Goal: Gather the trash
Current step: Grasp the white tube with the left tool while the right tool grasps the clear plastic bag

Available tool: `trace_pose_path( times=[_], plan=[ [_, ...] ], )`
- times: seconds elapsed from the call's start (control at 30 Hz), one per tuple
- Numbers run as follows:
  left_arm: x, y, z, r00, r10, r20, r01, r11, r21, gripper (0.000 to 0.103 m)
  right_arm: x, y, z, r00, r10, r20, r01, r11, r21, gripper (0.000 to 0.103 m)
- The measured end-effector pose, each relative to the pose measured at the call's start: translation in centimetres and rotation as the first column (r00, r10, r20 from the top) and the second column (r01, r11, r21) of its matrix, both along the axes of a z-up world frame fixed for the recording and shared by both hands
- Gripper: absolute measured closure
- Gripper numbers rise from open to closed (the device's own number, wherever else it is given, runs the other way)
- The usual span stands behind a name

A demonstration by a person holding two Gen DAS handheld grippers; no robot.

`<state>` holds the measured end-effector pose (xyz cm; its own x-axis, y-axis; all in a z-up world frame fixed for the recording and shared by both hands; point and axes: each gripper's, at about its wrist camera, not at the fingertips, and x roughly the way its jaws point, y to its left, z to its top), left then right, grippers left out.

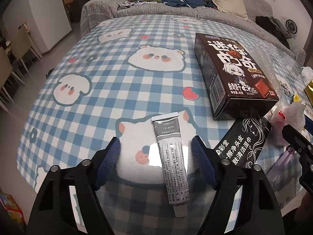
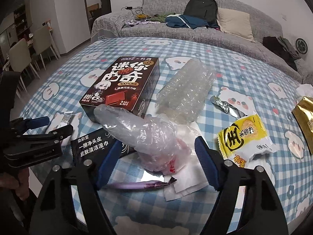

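A grey tube (image 1: 171,160) lies flat on the checked desk (image 1: 109,90) between the fingers of the left gripper (image 1: 155,159). Its long axis runs along the fingers, the crimped end pointing away from them and the cap end toward the camera; it sits closer to the right finger (image 1: 203,162), and neither pad touches it, so the fingers stand apart and grip nothing.

The right gripper (image 2: 156,157) tilts down over a crumpled clear plastic bag (image 2: 144,137), whose long axis slants from beyond the left finger (image 2: 108,164) down toward the gap. These fingers are also spread, with no clear contact with the bag.

Beyond the fingers lie one brown biscuit box (image 2: 125,86), one roll of bubble wrap (image 2: 185,90), one black wipe sachet (image 2: 92,146) and one yellow snack packet (image 2: 244,137). A purple pen (image 2: 137,186) lies crosswise just under the right gripper's fingers.
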<state>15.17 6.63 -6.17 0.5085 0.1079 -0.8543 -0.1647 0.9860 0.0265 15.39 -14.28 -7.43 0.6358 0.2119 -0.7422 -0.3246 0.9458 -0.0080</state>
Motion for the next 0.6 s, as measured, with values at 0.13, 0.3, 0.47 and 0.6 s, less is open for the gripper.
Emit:
trace_pose_path(
  times=[0.13, 0.3, 0.47, 0.6],
  plan=[
    [0.0, -0.2, 0.2, 1.0, -0.008, 0.008, 0.008, 1.0, 0.004, 0.05, 0.0, 0.1, -0.2, 1.0, 0.003, -0.001, -0.003, 1.0, -0.002, 0.046],
    [-0.1, -1.0, 0.3, 0.999, -0.027, 0.017, 0.027, 1.0, 0.014, 0.077, 0.3, -0.2, -0.4, 1.0, -0.009, -0.018, 0.009, 1.0, 0.008, 0.057],
    [-0.2, -0.9, 0.3, 1.0, -0.018, 0.024, 0.018, 1.0, 0.007, 0.079, 0.1, -0.2, -0.3, 1.0, -0.02, -0.01, 0.02, 1.0, 0.01, 0.06],
    [-0.3, -0.8, 0.4, 1.0, -0.008, 0.02, 0.008, 1.0, 0.004, 0.079, -0.1, -0.2, 0.0, 1.0, -0.025, -0.001, 0.025, 1.0, 0.005, 0.061]
  ],
)
